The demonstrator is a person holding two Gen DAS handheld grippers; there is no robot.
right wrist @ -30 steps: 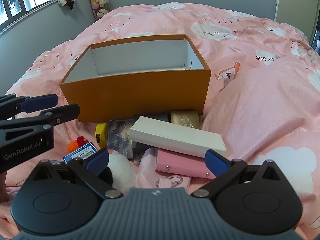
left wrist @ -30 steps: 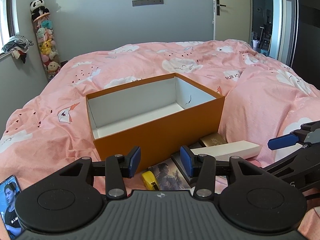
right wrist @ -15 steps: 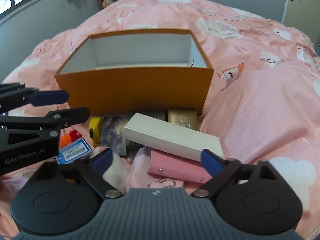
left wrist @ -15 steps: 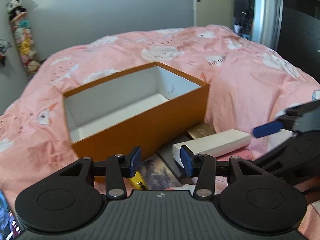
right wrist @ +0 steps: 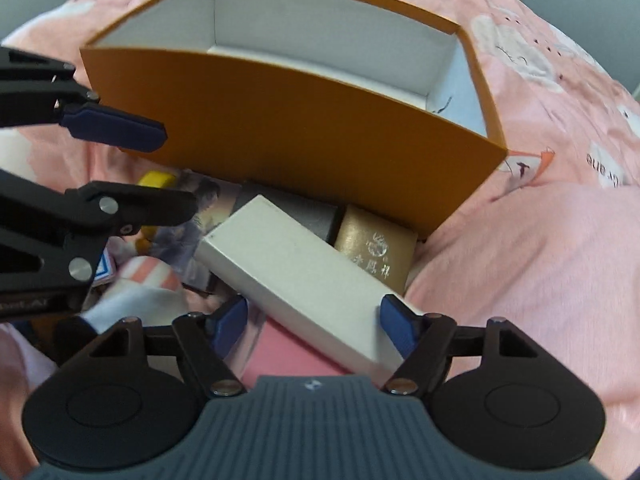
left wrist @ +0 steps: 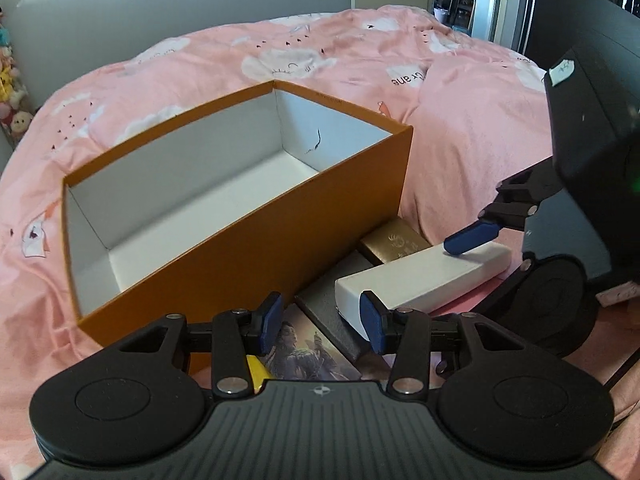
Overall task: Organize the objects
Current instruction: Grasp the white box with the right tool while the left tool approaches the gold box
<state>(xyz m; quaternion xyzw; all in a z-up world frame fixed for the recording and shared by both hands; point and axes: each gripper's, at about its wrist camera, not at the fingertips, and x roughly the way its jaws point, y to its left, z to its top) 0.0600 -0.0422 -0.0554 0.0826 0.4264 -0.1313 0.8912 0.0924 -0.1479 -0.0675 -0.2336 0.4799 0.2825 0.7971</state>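
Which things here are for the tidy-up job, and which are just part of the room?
For the job:
- orange box, nothing in it
- long white box, between the closing right gripper jaws
- gold box
- pink case
- left gripper, jaws closing

Just lying about:
- pink bedspread
- plush toys by the wall

Orange box (left wrist: 256,240): open top, white interior bare, free entry from above. Near wall of box: tall barrier directly behind the clutter. Strip between wall and near edge: crowded with white box (right wrist: 296,276) lying diagonally over pink case (right wrist: 288,356), gold box (right wrist: 374,248), grey box (right wrist: 292,210) (tight against the wall). Pink bedding (left wrist: 472,128) at right: open, unobstructed.
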